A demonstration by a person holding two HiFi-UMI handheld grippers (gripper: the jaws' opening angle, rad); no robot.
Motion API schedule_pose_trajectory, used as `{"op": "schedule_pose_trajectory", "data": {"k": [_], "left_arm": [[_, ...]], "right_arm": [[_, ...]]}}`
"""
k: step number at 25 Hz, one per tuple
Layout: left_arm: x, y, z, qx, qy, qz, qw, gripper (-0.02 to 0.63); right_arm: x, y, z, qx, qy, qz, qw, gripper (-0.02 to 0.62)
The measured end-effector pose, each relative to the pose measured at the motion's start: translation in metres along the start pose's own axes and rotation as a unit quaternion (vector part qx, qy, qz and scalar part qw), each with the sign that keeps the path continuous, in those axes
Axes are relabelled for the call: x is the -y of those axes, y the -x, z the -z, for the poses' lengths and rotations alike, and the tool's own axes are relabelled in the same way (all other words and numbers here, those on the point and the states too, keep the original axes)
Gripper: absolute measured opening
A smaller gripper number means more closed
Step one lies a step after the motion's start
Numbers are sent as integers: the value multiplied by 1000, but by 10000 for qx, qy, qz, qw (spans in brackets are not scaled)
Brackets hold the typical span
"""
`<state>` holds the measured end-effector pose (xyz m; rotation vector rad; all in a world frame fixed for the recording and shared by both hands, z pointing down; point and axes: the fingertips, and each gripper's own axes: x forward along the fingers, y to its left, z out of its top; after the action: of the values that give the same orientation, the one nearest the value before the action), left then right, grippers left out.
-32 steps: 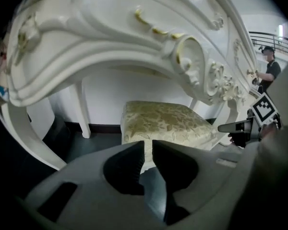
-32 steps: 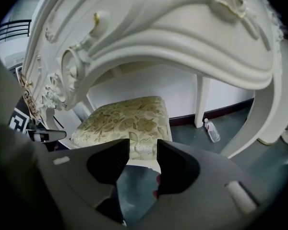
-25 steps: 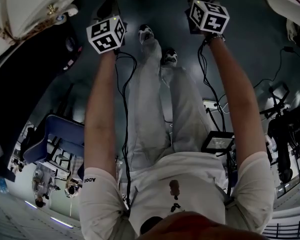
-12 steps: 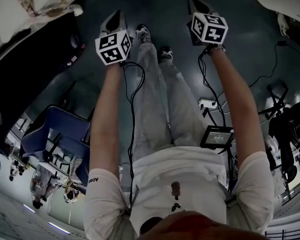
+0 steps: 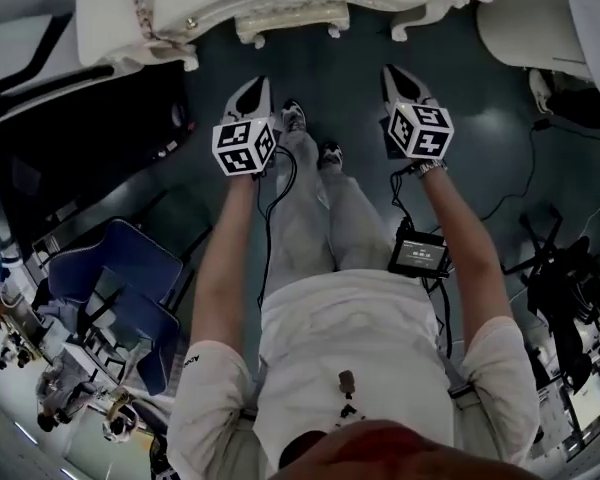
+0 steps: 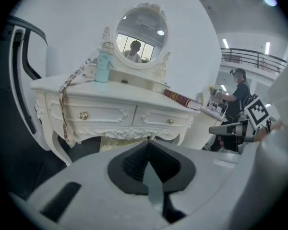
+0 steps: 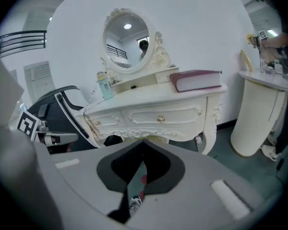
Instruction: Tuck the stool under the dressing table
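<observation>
Seemingly the stool point(image 5: 292, 20) already sits tucked beneath the desk point(image 5: 210, 3); left gripper point(image 5: 254, 93) and right gripper point(image 5: 400, 78) hover with jaws clenched, empty. Next: only check its seating.

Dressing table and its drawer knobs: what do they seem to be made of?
The dressing table looks like white-painted wood, with carved scrollwork and curved legs, though moulded resin is possible. Its drawer knobs look like gold-toned metal, small and shiny.

One dressing table point(image 6: 110, 114), one stool point(image 5: 290, 20), one oval mirror point(image 6: 141, 30), one red book point(image 7: 197, 79), one bottle point(image 6: 102, 65), two hand-held grippers point(image 5: 255, 88) point(image 5: 395, 76)
</observation>
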<state>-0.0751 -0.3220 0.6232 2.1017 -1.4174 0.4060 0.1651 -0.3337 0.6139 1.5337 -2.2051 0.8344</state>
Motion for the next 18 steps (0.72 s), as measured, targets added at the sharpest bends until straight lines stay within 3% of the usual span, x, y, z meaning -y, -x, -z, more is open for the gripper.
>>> {"op": "schedule_pose_trajectory", "data": {"k": [8,11,15,18], "left_arm": [[67,100,-110,683,-202,650,9953,8],[82,142,-144,1013,-387,618,9922,8],[88,195,-166,1418,-107,503,9886,6],[95,232,-172,1549,-42,485,9867,7]], "right_arm": [[-72,106,-119,948,157,-560,9938,6],[-91,146,-156,1273,246,-653,9894,8],[-112,198,-186,1680,526,-771,9814,8],[-117,234,-199,1923,432,-807,9771,8]]}}
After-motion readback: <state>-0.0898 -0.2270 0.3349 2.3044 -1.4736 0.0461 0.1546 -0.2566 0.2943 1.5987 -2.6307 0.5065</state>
